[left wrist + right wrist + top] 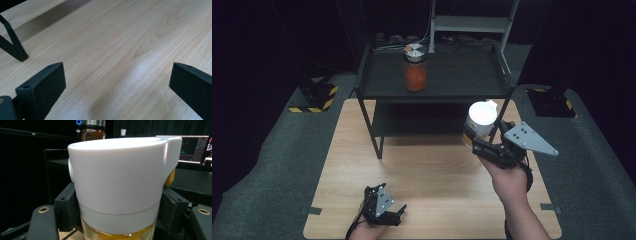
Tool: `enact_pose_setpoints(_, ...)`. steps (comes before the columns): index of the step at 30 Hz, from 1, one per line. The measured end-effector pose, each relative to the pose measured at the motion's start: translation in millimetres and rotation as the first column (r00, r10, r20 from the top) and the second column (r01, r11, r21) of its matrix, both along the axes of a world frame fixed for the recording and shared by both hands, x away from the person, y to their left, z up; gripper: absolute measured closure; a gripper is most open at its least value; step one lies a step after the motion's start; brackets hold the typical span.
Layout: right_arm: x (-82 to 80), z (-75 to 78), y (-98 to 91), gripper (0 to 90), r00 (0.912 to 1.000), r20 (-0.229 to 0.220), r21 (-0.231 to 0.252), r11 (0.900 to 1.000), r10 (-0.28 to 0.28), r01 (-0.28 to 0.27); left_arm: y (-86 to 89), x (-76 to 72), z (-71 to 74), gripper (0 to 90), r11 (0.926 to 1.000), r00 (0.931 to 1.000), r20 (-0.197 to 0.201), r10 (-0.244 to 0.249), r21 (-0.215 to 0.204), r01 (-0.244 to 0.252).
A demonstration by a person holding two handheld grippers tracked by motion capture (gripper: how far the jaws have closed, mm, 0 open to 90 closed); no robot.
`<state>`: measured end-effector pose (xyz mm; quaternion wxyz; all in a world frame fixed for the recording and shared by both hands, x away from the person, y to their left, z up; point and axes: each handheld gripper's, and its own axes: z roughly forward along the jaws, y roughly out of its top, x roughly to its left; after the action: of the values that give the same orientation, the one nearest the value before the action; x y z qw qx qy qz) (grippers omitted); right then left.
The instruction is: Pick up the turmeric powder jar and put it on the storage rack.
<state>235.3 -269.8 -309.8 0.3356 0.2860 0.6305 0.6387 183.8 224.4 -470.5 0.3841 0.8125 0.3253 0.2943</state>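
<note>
white-lidded jar (117, 185) clamped between right tongs (479, 139)

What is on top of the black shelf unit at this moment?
One jar of orange-red contents with a metallic lid stands on the black shelf unit, toward its left half. The lower tier is in shadow, so anything there cannot be made out. The right tool holds a white-capped container in front.

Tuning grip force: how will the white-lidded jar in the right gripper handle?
The jar looks rigid: glossy white lid, clear body with yellow contents below. Likely slippery, since the right gripper has its jaws on smooth lid plastic. Probably bottom-heavy and fairly stable when set down.
</note>
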Motion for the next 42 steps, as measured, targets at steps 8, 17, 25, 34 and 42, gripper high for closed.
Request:
enact_pose_setpoints(8, 10.6, 17.8, -1.7, 29.1, 0.9998, 0.012, 0.022, 0.9996, -0.016, 0.016, 0.6, 0.5, 0.1, 0.9, 1.0, 1.0, -0.003, -0.001, -0.003, 0.001)
enact_pose_setpoints(17, 20.8, 39.2, 3.4, 29.1, 0.9988, 0.038, 0.018, 0.9994, -0.031, 0.03, 1.1, 0.0, -0.2, 0.9, 1.0, 1.0, 0.0, -0.005, -0.005, 0.005)
enact_pose_setpoints(25, 34.9, 53.7, 12.0, 29.2, 0.9983, 0.031, 0.025, 0.9985, -0.049, 0.048, 1.8, -0.1, -0.8, 0.9, 0.9999, 1.0, 0.0, -0.005, -0.012, 0.005)
enact_pose_setpoints(34, 54.3, 67.6, 24.5, 29.2, 0.9973, 0.021, 0.031, 0.9971, -0.071, 0.07, 2.8, 0.0, -0.6, 0.9, 0.9999, 1.0, 0.0, -0.007, -0.014, 0.007)
enact_pose_setpoints(42, 71.4, 75.1, 35.0, 29.2, 0.9954, -0.001, 0.046, 0.9943, -0.096, 0.096, 4.2, -0.5, -0.8, 0.9, 0.9998, 1.0, -0.002, -0.004, -0.021, 0.004)
